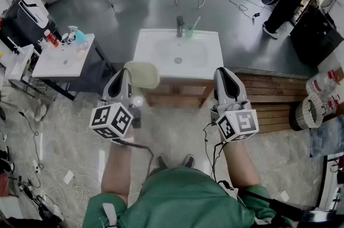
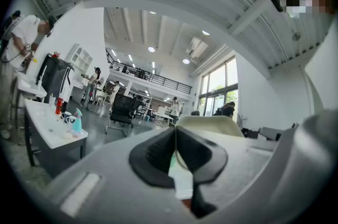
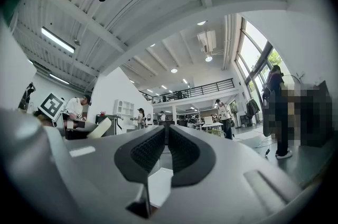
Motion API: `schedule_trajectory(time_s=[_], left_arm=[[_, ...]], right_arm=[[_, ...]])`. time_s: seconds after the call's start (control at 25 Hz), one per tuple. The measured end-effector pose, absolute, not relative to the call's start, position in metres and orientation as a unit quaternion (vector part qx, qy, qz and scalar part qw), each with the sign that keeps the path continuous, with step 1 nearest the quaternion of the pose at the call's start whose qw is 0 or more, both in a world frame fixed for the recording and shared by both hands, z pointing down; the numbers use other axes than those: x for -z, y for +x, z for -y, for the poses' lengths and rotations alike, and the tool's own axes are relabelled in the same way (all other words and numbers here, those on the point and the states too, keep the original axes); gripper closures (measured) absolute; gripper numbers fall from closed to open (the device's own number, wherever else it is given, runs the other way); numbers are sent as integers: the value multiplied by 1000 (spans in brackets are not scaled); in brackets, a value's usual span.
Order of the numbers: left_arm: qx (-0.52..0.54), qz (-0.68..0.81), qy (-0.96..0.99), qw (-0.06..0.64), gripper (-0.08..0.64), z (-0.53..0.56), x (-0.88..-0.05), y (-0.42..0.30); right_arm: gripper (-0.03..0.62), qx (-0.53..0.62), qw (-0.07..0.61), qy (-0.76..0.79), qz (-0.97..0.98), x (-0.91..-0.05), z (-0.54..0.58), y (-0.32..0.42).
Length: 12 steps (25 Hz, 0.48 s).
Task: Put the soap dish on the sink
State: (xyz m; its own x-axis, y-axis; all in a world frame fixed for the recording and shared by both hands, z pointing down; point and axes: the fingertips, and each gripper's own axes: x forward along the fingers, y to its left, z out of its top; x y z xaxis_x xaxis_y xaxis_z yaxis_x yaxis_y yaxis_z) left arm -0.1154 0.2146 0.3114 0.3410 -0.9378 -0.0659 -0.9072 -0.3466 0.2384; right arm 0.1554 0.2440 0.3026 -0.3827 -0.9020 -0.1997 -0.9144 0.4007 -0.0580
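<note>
Both closed: left claw (image 1: 127, 71) pinches the soap dish (image 1: 144, 75) rim, right claw (image 1: 222, 71) empty.

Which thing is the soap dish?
Start at the white sink in the middle of the room. At its near left corner, the left gripper pinches the soap dish. It is a pale cream rounded tray, unlike the green cup beside the tap.
</note>
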Motion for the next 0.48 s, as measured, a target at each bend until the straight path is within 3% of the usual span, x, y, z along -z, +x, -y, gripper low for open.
schedule_trajectory(time_s=[0.48], left_arm=[[108, 578, 805, 83, 554, -209, -309, -157]], right_arm=[[572, -39, 92, -552, -828, -300, -239, 123]])
